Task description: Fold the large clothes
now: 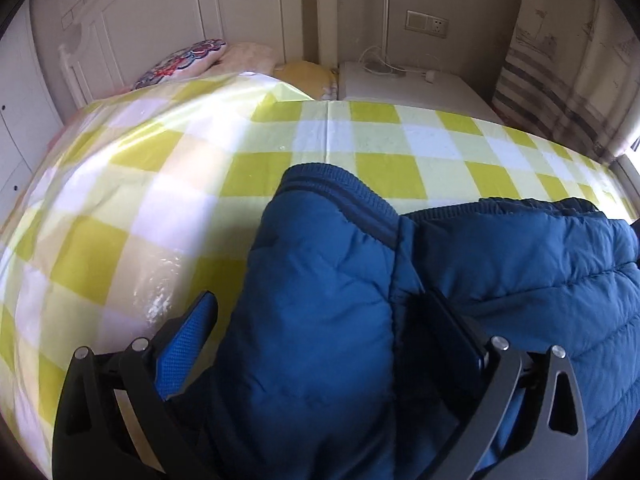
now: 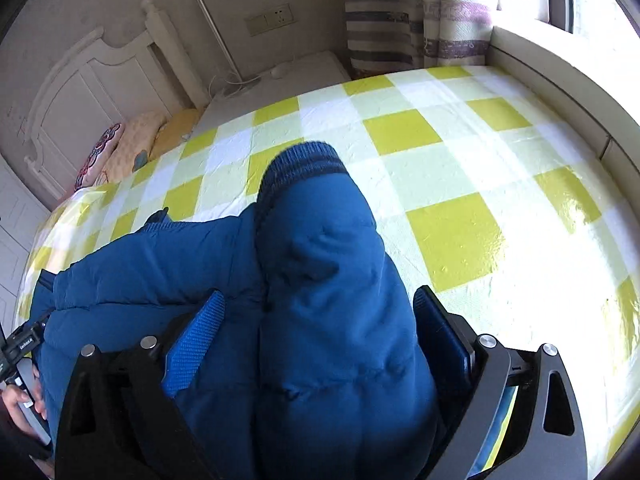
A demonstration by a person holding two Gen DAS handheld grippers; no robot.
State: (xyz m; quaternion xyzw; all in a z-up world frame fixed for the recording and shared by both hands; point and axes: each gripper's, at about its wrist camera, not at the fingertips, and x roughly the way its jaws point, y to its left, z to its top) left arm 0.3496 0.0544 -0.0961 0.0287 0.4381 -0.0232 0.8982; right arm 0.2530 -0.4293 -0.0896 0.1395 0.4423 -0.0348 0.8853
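A blue quilted puffer jacket point(image 1: 500, 264) lies on a bed under a yellow and white checked cover point(image 1: 160, 184). In the left wrist view one sleeve point(image 1: 316, 300) with a dark ribbed cuff point(image 1: 340, 192) runs between the fingers of my left gripper point(image 1: 320, 312), whose jaws stand wide apart around it. In the right wrist view the other sleeve point(image 2: 332, 300), ending in a ribbed cuff point(image 2: 304, 164), runs between the fingers of my right gripper point(image 2: 320, 312), also wide apart. The jacket body point(image 2: 140, 272) spreads to the left there.
Pillows point(image 1: 188, 62) lie by the white headboard point(image 1: 152, 12). A white bedside cabinet point(image 1: 400, 84) holds a lamp and cables. Striped curtains point(image 2: 384, 20) and a window ledge point(image 2: 560, 76) border the bed's right side. The left hand-held unit point(image 2: 20, 344) shows at the lower left.
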